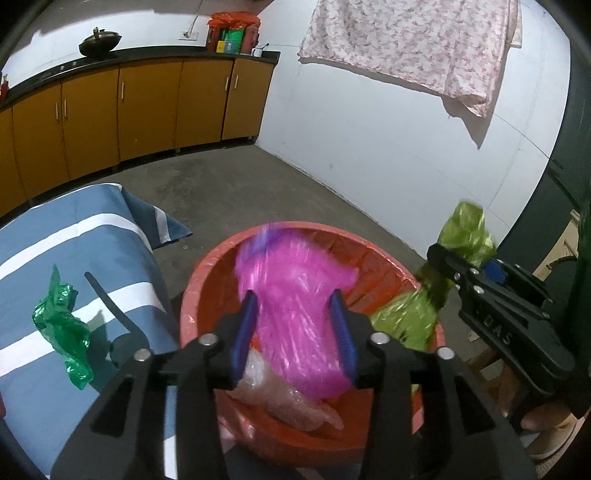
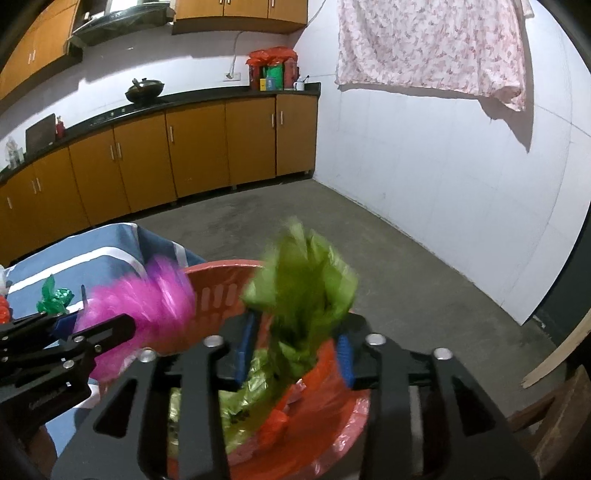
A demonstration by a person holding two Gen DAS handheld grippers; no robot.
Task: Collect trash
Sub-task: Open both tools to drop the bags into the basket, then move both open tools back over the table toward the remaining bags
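Note:
A red bin lined with a red bag stands on the floor beside the table; it also shows in the right wrist view. My left gripper is over the bin, its jaws spread, with a blurred pink plastic bag between the blue pads. My right gripper holds a light green plastic bag over the bin's right rim; that bag also shows in the left wrist view. A dark green wrapper lies on the blue striped tablecloth. A clear bag lies in the bin.
Orange kitchen cabinets with a black counter run along the far wall. A wok and red bags sit on the counter. A floral cloth hangs on the white wall. The concrete floor lies between.

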